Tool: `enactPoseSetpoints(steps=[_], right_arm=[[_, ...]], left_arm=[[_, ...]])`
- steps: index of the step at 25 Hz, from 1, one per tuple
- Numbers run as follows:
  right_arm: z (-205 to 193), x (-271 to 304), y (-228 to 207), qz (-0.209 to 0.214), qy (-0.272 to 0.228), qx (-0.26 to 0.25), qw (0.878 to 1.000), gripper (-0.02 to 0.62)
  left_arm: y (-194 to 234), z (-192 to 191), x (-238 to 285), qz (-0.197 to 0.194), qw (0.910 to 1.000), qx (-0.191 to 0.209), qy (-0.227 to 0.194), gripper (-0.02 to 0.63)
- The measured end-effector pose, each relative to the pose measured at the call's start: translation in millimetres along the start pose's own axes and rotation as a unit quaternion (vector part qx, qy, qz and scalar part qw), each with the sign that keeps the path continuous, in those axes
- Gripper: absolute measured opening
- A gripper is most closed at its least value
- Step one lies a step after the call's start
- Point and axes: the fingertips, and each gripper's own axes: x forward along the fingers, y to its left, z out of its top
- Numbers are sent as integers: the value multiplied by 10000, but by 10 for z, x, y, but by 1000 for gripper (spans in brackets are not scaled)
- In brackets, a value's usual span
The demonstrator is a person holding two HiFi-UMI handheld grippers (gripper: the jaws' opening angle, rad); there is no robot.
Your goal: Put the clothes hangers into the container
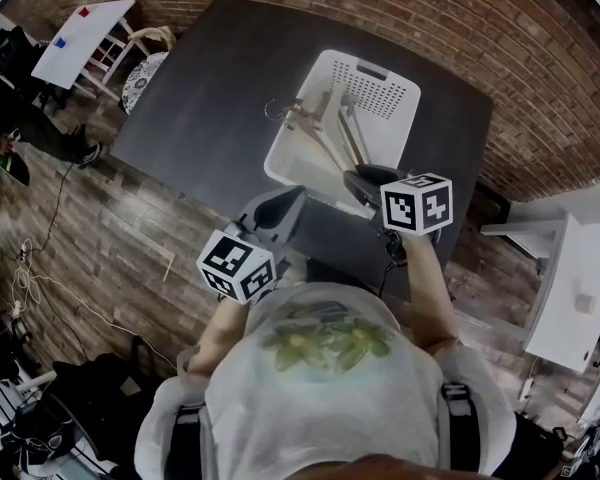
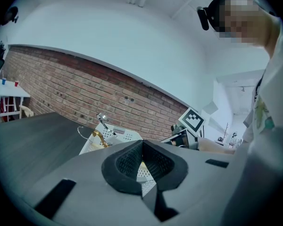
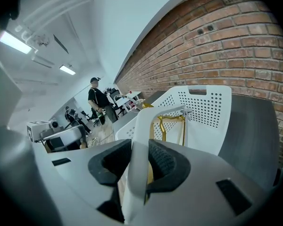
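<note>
A white perforated basket [image 1: 380,68] stands on the dark table [image 1: 210,88]. Several hangers lie in it, among them a gold one [image 3: 162,124] with its hook [image 2: 98,136] over the rim. My right gripper [image 1: 365,180] sits at the basket's near edge, shut on a white hanger [image 3: 144,131] that reaches forward into the basket [image 3: 207,107]. Just left of it, off the basket's near corner, my left gripper [image 1: 280,208] points at the basket [image 2: 118,135]. Its pads [image 2: 127,161] meet at the tips with nothing between them.
The table's near edge lies just under both grippers. A white chair and small white table [image 1: 85,28] stand at the far left, and a white desk [image 1: 570,288] at the right. Cables [image 1: 30,278] run over the wooden floor. A person [image 3: 98,102] stands farther back in the room.
</note>
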Motion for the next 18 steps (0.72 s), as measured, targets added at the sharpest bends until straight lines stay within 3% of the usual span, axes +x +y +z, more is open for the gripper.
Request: enactPoseSetpoints(steps=[18], right_arm=[[142, 227, -130, 73, 331, -102, 9994, 129]], left_arm=[[49, 10, 116, 69, 9999, -65, 36, 28]])
